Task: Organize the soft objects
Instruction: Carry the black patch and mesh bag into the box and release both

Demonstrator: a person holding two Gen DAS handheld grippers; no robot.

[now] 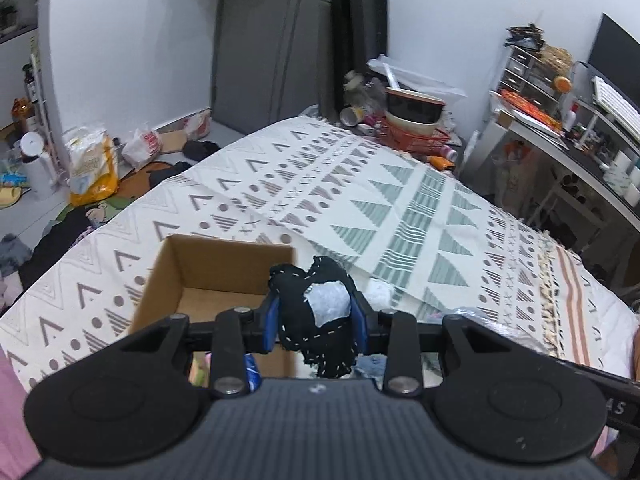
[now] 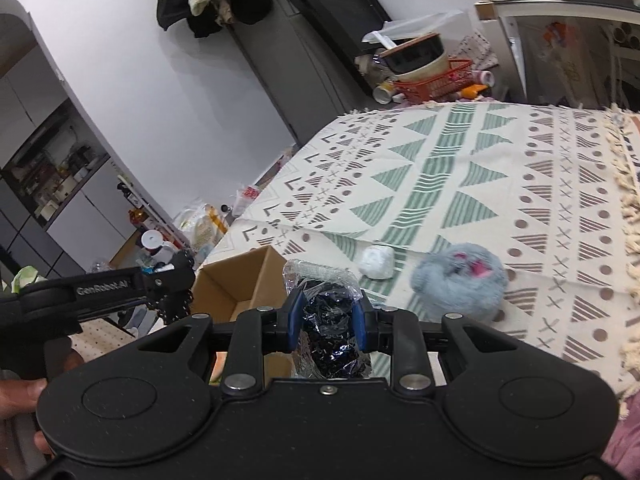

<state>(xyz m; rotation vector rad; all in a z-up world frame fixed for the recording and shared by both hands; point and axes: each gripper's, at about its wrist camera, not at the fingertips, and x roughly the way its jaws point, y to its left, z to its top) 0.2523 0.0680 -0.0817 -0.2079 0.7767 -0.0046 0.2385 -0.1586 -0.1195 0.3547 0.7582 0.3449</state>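
Your left gripper (image 1: 316,316) has its blue fingers (image 1: 271,322) narrowed onto a black fabric soft toy with white stitching and a white patch (image 1: 316,312), which sits pinched between them and hangs above the near right corner of the open brown cardboard box (image 1: 224,268). That box rests on the bed with the cream cover printed in green and brown triangles (image 1: 400,200). Your right gripper (image 2: 326,320) has its fingers (image 2: 295,320) drawn close on a dark, glossy bundle wrapped in crinkled clear plastic (image 2: 326,320), held up just right of the same box (image 2: 240,280). On the bed cover (image 2: 480,160) beyond it lie a small white rounded soft object (image 2: 376,262) and, near it to the right, a fluffy grey-blue plush with pink markings (image 2: 460,280), both apart from the box. Your left gripper (image 2: 172,288) shows at the left edge of the right wrist view.
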